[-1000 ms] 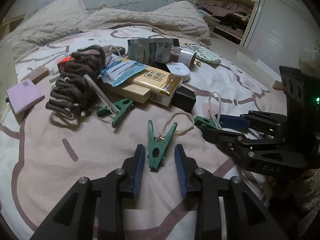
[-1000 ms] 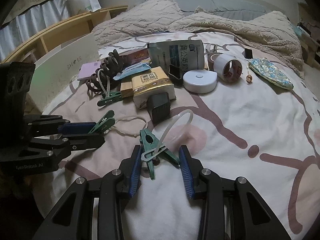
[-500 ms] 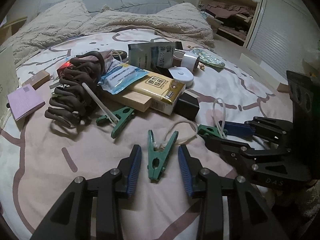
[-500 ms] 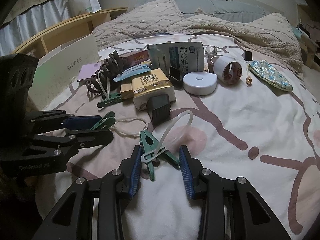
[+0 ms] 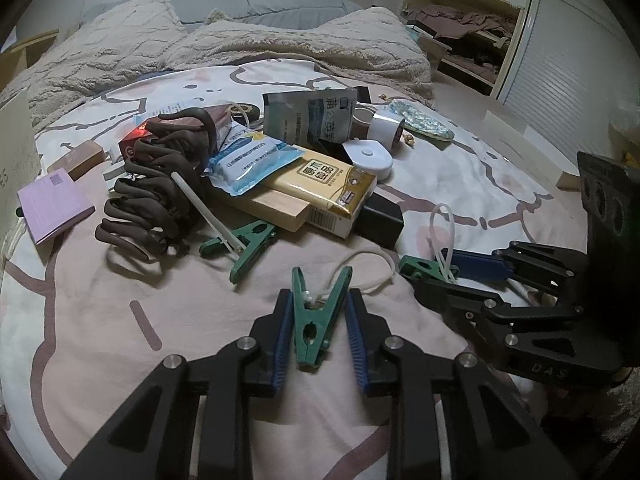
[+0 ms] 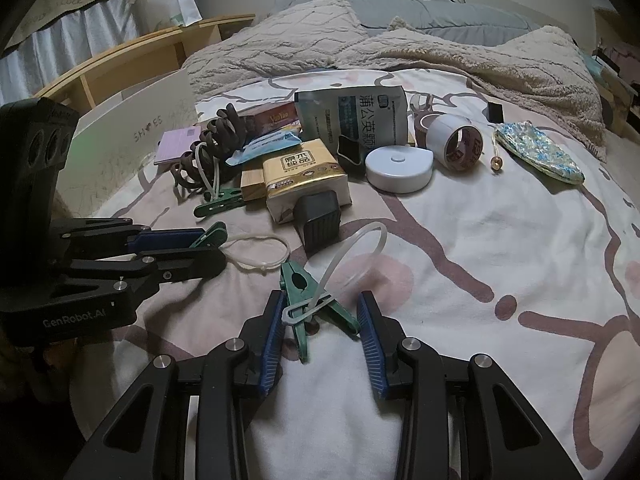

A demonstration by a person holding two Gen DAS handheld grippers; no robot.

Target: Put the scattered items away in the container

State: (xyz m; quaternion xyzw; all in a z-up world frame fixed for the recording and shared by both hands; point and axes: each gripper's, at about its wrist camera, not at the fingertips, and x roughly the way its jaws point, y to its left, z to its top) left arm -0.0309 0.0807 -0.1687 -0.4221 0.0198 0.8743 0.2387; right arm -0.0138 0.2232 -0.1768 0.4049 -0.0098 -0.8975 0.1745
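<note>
The left hand-held gripper (image 5: 319,334) sits low over the bed (image 5: 100,320), and its jaws have just been closing around a green clothes peg (image 5: 314,322) that lies between the blue pads (image 5: 281,340). The pads stand right against the peg's sides, but whether they press on it yet cannot be told. A loop of white cord (image 5: 366,264) runs from that peg toward 1 o'clock.

The right hand-held gripper (image 6: 322,344) straddles a second green peg (image 6: 310,304) with a clear plastic loop (image 6: 352,262) threaded through it. Its left pad touches the peg and its right pad stands just clear of the peg's spread leg — not yet clenched on it.

In the right wrist view a third green peg (image 6: 218,203) lies at 10 o'clock from the second, next to a brown coiled hair claw (image 6: 208,148). Past it, at 12 o'clock, the pile holds:
- a yellow tissue pack (image 6: 304,176) on a wooden block (image 6: 252,186)
- a black charger (image 6: 320,220) touching the pack's near end
- a blue-grey pouch (image 6: 356,116) behind it
- a white round disc (image 6: 400,164) and a roll of tape (image 6: 456,142) to its right

A floral fabric pouch (image 6: 540,152) lies apart at 2 o'clock. A white box (image 6: 132,140) printed "SHOES" stands at the bed's left edge — at 10 o'clock, well clear of both pegs. A lilac notepad (image 6: 176,144) lies just beside it.
</note>
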